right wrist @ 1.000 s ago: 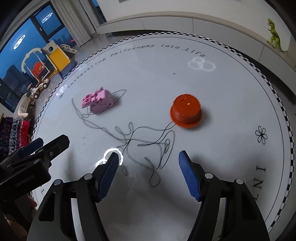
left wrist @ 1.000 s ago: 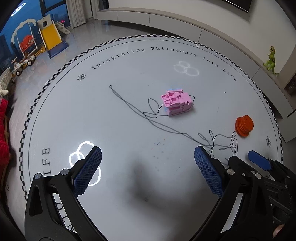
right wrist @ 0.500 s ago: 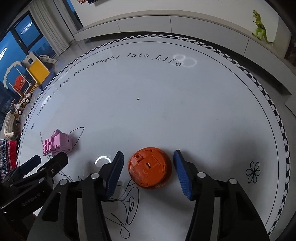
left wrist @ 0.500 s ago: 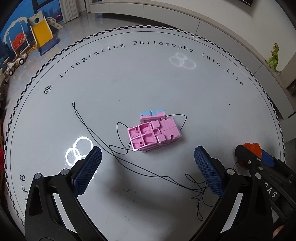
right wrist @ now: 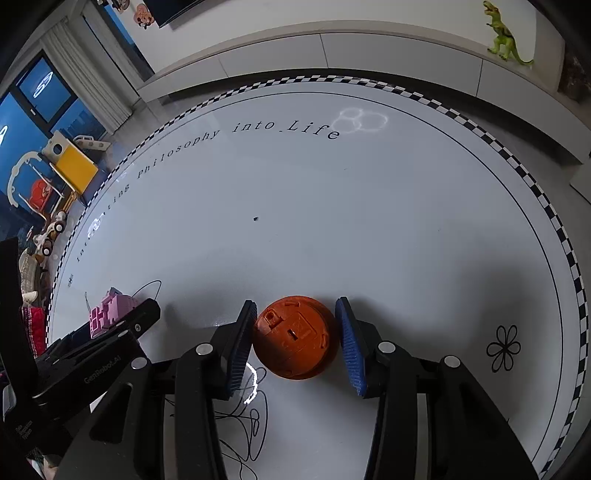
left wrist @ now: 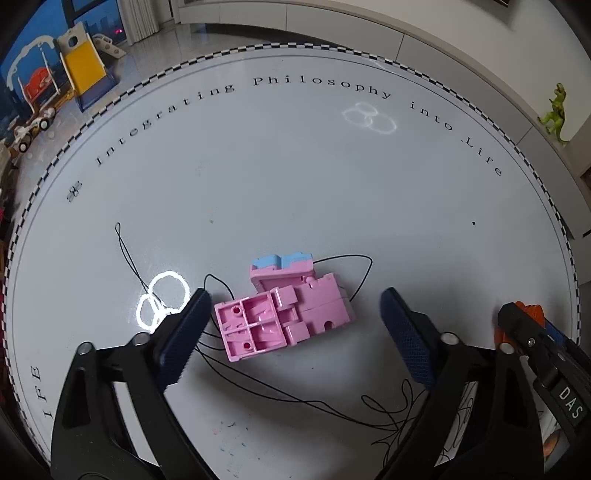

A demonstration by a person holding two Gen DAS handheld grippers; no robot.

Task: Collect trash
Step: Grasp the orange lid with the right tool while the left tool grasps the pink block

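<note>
A pink plastic toy piece [left wrist: 284, 317] with a blue end lies on the white round table [left wrist: 332, 166]. It sits between the fingers of my left gripper [left wrist: 293, 336]. The jaws are closing; the left pad [left wrist: 181, 332] is almost at the piece and the right pad [left wrist: 406, 339] stands well clear. A round orange plastic piece [right wrist: 295, 338] rests on the table inside my right gripper [right wrist: 296, 347]. Its jaws are closing, with both blue pads against the piece's sides. Loose black thread [left wrist: 258, 384] trails across the table beneath both grippers.
The table has a checkered rim [right wrist: 554, 221] and printed lettering. A green toy dinosaur [right wrist: 504, 33] stands on the ledge behind it. A yellow slide and toy cars [left wrist: 74, 74] stand on the floor at far left. Each gripper shows at the edge of the other's view.
My left gripper came forward over the pink piece and its jaws narrowed. My right gripper moved onto the orange piece and its jaws closed in on it.
</note>
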